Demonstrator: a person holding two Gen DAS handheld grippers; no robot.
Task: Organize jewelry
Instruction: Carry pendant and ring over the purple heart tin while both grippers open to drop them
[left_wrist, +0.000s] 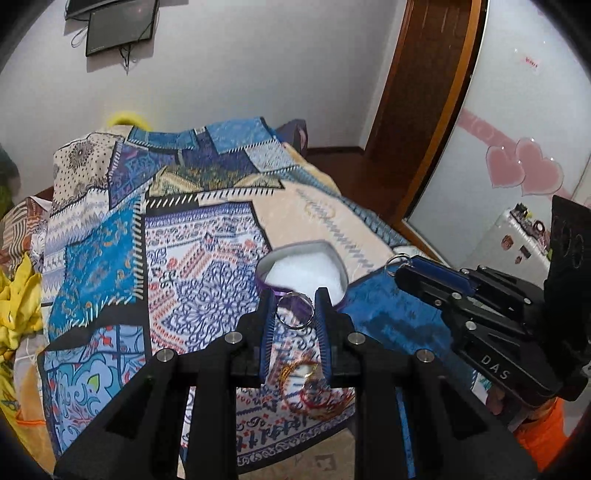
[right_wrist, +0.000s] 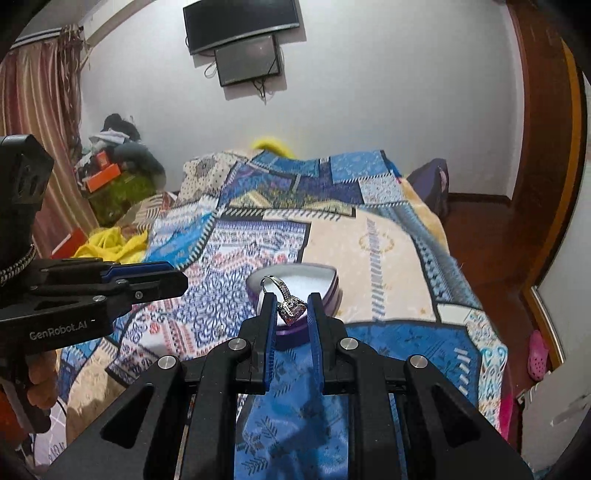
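In the left wrist view, my left gripper (left_wrist: 295, 299) is shut on a plain silver ring (left_wrist: 294, 310), held upright between the blue pads. Just beyond it, a purple heart-shaped box (left_wrist: 306, 266) with white lining lies open on the bed. Red and gold bracelets (left_wrist: 314, 384) lie on the bedspread under the fingers. My right gripper (left_wrist: 400, 266) comes in from the right with a ring at its tip. In the right wrist view, that right gripper (right_wrist: 292, 301) is shut on a silver ring with a pink stone (right_wrist: 291, 308), above the box (right_wrist: 317, 277). My left gripper (right_wrist: 177, 282) shows at the left.
A blue patchwork bedspread (left_wrist: 192, 258) covers the bed. Yellow cloth (right_wrist: 110, 243) is bunched at its left side, with clutter in the far corner. A wooden door (left_wrist: 436, 92) stands to the right. Two dark screens (right_wrist: 243, 37) hang on the wall. A pink shoe (right_wrist: 537, 354) lies on the floor.
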